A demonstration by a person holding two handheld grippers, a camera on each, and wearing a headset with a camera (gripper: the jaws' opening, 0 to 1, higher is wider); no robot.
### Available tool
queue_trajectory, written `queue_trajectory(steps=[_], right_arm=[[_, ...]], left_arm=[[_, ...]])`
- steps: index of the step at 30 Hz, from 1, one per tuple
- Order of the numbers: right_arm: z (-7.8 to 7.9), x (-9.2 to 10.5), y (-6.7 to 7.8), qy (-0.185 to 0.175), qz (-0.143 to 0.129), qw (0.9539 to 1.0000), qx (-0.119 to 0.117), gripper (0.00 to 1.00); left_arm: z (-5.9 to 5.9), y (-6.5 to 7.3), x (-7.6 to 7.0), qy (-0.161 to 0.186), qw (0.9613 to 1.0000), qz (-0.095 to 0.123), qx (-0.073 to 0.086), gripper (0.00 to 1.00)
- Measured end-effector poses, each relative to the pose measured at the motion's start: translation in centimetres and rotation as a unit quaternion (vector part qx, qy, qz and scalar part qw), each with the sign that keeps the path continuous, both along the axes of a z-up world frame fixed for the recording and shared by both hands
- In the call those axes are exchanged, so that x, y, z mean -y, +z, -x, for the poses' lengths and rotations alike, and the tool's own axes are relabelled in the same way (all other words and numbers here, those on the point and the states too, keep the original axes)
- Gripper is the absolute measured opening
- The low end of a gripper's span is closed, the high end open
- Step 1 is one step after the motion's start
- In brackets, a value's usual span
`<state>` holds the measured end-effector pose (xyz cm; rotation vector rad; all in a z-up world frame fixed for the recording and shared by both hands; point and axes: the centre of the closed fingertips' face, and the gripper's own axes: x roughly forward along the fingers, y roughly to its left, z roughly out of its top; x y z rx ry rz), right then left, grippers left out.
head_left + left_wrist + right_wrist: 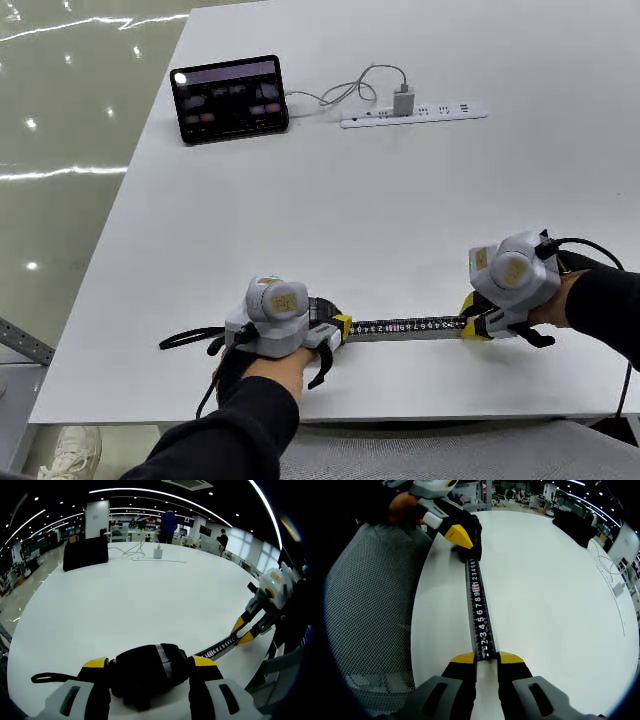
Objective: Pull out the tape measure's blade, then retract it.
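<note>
The left gripper (150, 662) is clamping the black rounded tape measure case (149, 672) between its yellow-tipped jaws, near the 6 o'clock edge of the white table (400, 200). The left hand (272, 368) is reaching in from 6 o'clock in a black sleeve, its jaws pointing toward 3 o'clock. The dark numbered steel blade (479, 605) is lying flat on the table, running toward 3 o'clock to the right gripper (486, 657), which is pinching the blade's end. The right hand (556, 303) is coming in from 3 o'clock. A dark tablet (229, 98) is standing at 11 o'clock and a white power strip (415, 113) at 12 o'clock.
</note>
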<state>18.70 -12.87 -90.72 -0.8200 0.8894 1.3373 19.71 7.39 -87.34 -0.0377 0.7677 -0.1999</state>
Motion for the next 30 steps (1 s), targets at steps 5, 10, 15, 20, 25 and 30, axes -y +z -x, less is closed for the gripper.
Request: queue_trajectory(steps=[5, 10, 15, 20, 25, 30], right_arm=[[0.0, -0.2, 0.0, -0.002, -0.004, 1.0, 0.0, 0.11], [0.0, -0.5, 0.0, 0.0, -0.004, 1.0, 0.0, 0.11], [0.0, -0.6, 0.0, 0.0, -0.005, 1.0, 0.0, 0.11], [0.0, -0.8, -0.1, -0.001, -0.005, 1.0, 0.001, 0.11], [0.0, -1.1, -0.1, 0.0, -0.006, 1.0, 0.001, 0.11], [-0.1, -1.3, -0.1, 0.0, -0.006, 1.0, 0.001, 0.11]], left_arm=[[0.0, 0.0, 0.0, -0.001, 1.0, 0.0, 0.0, 0.59], [0.0, -0.1, 0.0, -0.001, 1.0, 0.0, 0.001, 0.59], [0.0, 0.0, 0.0, -0.001, 1.0, 0.0, 0.001, 0.59], [0.0, 0.0, 0.0, -0.001, 1.0, 0.0, 0.001, 0.59], [0.0, 0.0, 0.0, -0.002, 1.0, 0.0, 0.0, 0.59], [0.0, -0.1, 0.0, -0.002, 1.0, 0.001, 0.0, 0.59]])
